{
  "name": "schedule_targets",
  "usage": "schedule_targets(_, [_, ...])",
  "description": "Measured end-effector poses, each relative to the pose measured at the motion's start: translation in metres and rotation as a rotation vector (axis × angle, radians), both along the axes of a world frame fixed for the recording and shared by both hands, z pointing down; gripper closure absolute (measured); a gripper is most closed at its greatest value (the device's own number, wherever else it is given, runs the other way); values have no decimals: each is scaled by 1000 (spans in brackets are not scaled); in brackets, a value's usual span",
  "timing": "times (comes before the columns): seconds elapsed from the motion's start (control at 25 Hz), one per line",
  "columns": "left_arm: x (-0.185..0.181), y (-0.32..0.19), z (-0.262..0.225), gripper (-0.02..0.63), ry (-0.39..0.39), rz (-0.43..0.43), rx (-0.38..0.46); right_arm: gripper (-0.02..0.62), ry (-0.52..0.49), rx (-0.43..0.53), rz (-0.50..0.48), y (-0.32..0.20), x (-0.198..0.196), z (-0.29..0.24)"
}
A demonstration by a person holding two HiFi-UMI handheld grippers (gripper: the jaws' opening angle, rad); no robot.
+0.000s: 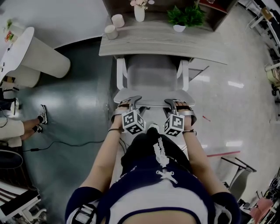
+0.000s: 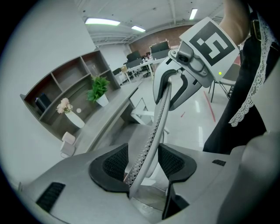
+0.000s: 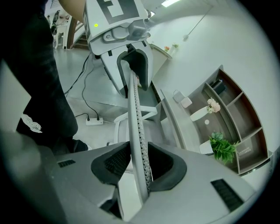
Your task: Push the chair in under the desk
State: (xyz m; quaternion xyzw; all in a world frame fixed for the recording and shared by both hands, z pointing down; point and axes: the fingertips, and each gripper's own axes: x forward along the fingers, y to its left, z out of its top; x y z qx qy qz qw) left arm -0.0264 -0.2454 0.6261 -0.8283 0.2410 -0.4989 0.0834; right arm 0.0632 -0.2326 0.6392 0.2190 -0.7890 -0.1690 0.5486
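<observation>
The chair (image 1: 153,76) stood right in front of the person, with the front of its seat tucked under the desk (image 1: 210,48) and its back still sticking out. The left gripper (image 1: 131,101) and the right gripper (image 1: 173,104) both sat on the top edge of the chair back (image 1: 153,99), one near each end. Each gripper's two dark pads were pinching that thin edge between them. Each gripper had a cube with black and white square shapes on it, but no words to read. On the desk stood a white vase (image 1: 139,13) with pink flowers in it and a small white pot (image 1: 179,28) with a green leafy plant in it. Two little pale cups (image 1: 117,20) stood at the left end of the desk; what was inside them could not be seen. A white power strip (image 3: 94,121) lay on the floor with a black cord running from it.
</observation>
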Motion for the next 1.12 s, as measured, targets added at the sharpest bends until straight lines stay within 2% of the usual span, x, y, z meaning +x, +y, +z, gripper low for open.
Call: schedule_targets(1.12, [6,-42,-3,388,4,5,10,485,12,2,-10,-43,6,-1])
